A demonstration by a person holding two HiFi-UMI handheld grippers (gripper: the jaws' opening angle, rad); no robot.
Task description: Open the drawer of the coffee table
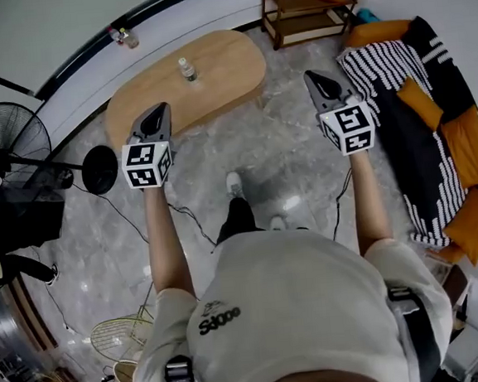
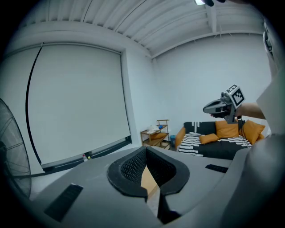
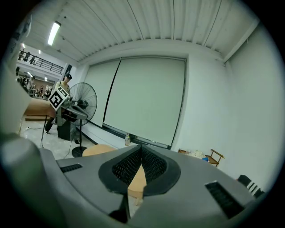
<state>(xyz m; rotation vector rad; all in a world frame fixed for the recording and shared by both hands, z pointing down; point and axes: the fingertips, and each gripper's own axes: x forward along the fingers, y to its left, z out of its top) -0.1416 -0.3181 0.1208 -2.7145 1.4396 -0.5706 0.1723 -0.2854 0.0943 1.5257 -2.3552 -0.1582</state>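
While the coffee table point(image 1: 220, 73) lies at the upper centre of the head view, its drawer cannot be made out. The left gripper point(image 1: 159, 110) and right gripper point(image 1: 313, 77) are held closed, empty. A rigid, sliding drawer is expected, best taken by its front edge.

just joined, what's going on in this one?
A person stands facing a low oval wooden coffee table, holding a gripper in each hand out in front. The left gripper and right gripper are both shut with nothing between the jaws, and neither touches the table. A small bottle stands on the tabletop. No drawer shows in these views, so opening it has not begun.
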